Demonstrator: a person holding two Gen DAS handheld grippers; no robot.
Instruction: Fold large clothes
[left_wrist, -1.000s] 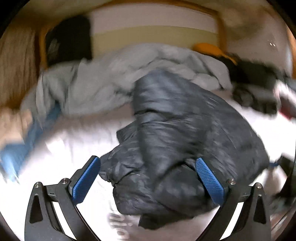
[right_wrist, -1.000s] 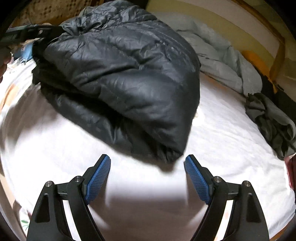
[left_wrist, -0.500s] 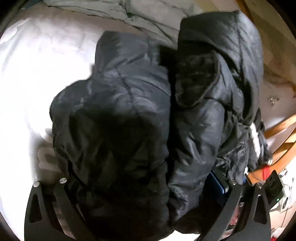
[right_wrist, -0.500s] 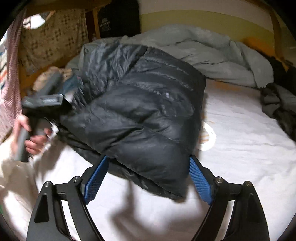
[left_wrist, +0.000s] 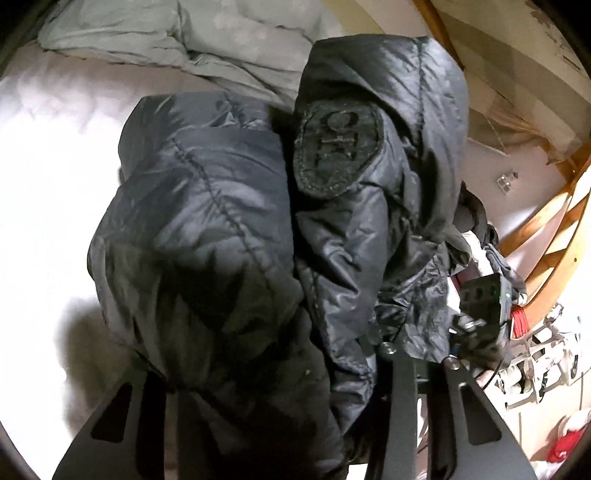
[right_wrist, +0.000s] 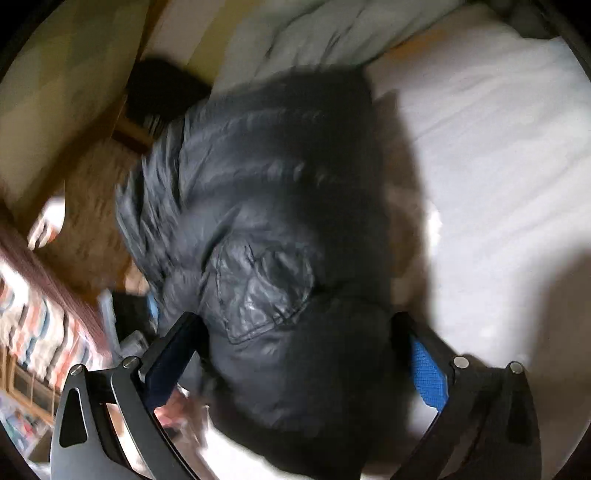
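A wide bed with a white sheet (left_wrist: 48, 184) is taking up most of the room, and it is showing again in the right wrist view (right_wrist: 498, 155). A rumpled pale grey duvet (left_wrist: 207, 40) is lying bunched along the far side of it, up by the wall (right_wrist: 310, 33).

On the sheet, near the edge closest to me, a big black puffer jacket (left_wrist: 207, 206) is sitting in a folded heap, its quilted panels doubled over one another. In the right wrist view, which is blurring a good deal, the same jacket (right_wrist: 273, 229) is filling the middle of the frame. A dark oval patch (left_wrist: 338, 147) is facing up on the right-hand fold.

The left gripper (left_wrist: 273, 373) is pressing down into the near end of the jacket. Its jaws are closing with the padded cloth bunched between them, and the fabric is burying the pads, so the grip itself is hidden from me.

The right gripper (right_wrist: 306, 354) is reaching over the other end of the heap. Its jaws are opening, standing wide with the jacket between them; the blue pad (right_wrist: 426, 376) on the right finger is showing bare, just beside the cloth, while the left finger is sitting against the jacket's flank.

A wooden frame (left_wrist: 554, 229) is curving beside the bed.
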